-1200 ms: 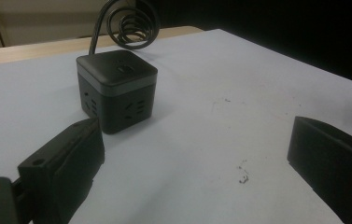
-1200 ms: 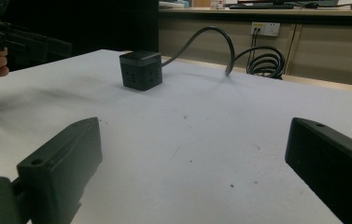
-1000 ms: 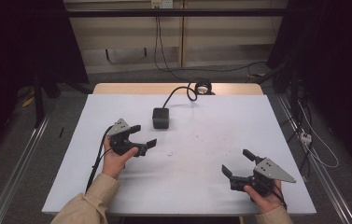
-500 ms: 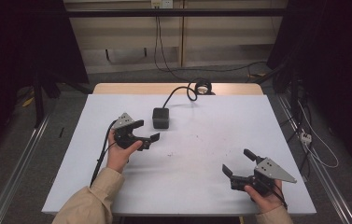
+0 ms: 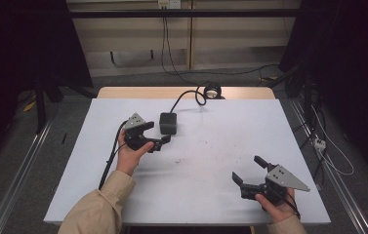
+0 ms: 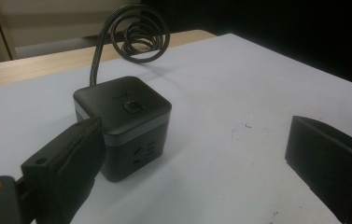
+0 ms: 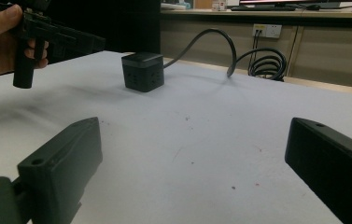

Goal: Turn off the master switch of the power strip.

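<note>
Socket cube sits on the white table, its coiled cable behind it at the far edge. My left gripper is just beside the cube's near-left face, jaws apart, nothing held; one jaw is close against it in the left gripper view. Right gripper hangs well apart from the cube, jaws apart, empty. I judge the grasp not yet made; closing and moving remain.

A white table carries a black cube-shaped power block, its cable coiled at the far edge.
</note>
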A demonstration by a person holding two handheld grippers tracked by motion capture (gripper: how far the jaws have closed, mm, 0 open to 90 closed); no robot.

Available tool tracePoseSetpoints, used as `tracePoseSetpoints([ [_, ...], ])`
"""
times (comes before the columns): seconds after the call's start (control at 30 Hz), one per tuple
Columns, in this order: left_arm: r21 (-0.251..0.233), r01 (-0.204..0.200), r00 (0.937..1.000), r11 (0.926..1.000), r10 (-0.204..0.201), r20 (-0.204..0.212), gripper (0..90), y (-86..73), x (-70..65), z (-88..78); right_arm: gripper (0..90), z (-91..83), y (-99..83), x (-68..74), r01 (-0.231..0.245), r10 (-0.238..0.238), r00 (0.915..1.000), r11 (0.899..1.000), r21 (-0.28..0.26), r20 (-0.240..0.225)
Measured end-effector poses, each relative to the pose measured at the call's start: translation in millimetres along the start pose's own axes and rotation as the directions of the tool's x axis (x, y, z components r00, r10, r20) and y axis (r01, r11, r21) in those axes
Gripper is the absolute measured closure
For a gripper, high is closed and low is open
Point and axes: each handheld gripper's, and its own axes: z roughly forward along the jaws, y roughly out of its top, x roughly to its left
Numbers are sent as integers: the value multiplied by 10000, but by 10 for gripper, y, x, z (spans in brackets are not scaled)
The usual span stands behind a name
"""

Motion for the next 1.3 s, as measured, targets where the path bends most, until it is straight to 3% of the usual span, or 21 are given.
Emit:
tracePoseSetpoints([
  [1.07, 90, -74, 9994, 9999, 77, -343, 92, 191, 48, 246, 42, -10, -7, -26, -54, 54, 10000, 10000, -26, -16],
  [1.3, -100, -134, 9983, 9999, 128, -566, 226, 196, 79, 262, 44, -11, -6, -19, -15, 15, 10000, 10000, -59, -60],
])
